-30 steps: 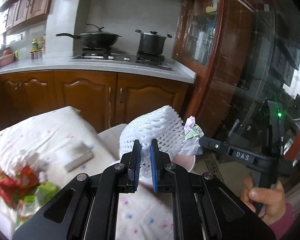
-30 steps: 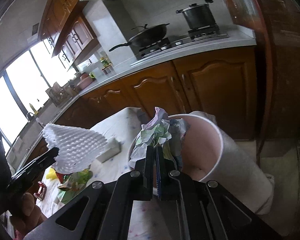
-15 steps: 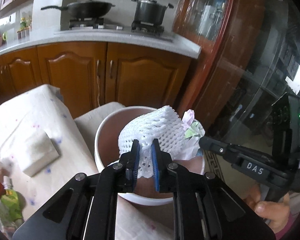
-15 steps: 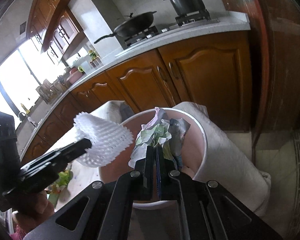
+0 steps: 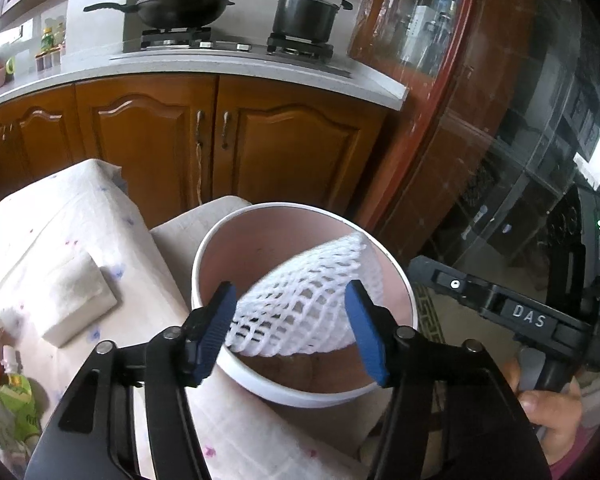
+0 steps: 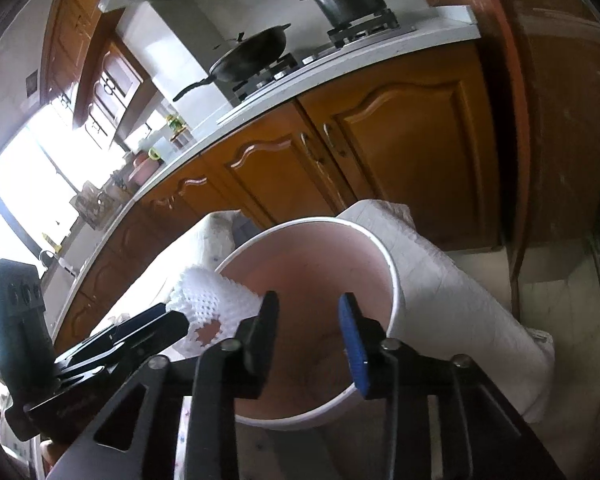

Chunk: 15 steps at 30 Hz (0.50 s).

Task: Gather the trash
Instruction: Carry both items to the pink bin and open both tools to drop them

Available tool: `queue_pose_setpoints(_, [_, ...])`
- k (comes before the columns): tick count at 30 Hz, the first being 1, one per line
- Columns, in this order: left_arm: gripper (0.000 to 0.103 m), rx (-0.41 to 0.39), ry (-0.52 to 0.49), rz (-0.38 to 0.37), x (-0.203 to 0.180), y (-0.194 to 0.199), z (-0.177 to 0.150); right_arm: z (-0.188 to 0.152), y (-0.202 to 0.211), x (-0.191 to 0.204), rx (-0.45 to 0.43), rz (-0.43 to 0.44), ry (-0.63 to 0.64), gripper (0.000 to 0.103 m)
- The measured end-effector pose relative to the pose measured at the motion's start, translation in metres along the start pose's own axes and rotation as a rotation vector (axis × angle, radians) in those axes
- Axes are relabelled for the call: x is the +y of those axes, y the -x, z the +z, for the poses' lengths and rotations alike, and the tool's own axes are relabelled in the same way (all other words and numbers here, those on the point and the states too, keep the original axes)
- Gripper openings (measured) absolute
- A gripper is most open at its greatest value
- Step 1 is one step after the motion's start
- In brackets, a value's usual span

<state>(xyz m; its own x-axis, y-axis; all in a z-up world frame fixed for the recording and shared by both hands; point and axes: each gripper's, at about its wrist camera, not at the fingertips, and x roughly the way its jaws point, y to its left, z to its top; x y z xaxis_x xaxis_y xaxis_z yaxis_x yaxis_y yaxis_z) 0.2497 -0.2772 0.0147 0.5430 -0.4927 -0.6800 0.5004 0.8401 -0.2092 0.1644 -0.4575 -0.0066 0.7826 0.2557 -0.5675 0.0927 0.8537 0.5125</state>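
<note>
Left gripper point(image 5: 290, 330), fingers spread wide, above the near rim of the bin point(image 5: 236, 216). White foam net point(image 5: 300, 308) lies between the parted pads over the bin's mouth, its lower edge at the near rim; whether either pad touches it cannot be told. Right gripper point(image 6: 308, 332), fingers likewise released and holding nothing, over the same bin. A folded white pad point(image 5: 76, 296) rests on the cloth left of the bin; wok point(image 5: 180, 2) and pot point(image 5: 306, 12) stand on the stove beyond it.
</note>
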Motion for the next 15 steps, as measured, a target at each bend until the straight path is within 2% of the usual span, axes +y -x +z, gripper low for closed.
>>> queue_pose_setpoints(4, [0.067, -0.006, 0.016, 0.006, 0.003, 0.005, -0.003, -0.002, 0.009, -0.001, -0.023, -0.009, -0.012, 0.046])
queue_pose_setpoints(15, [0.07, -0.075, 0.055, 0.039, 0.018, 0.051, -0.013, -0.006, 0.028, 0.009, -0.057, 0.003, -0.019, 0.049])
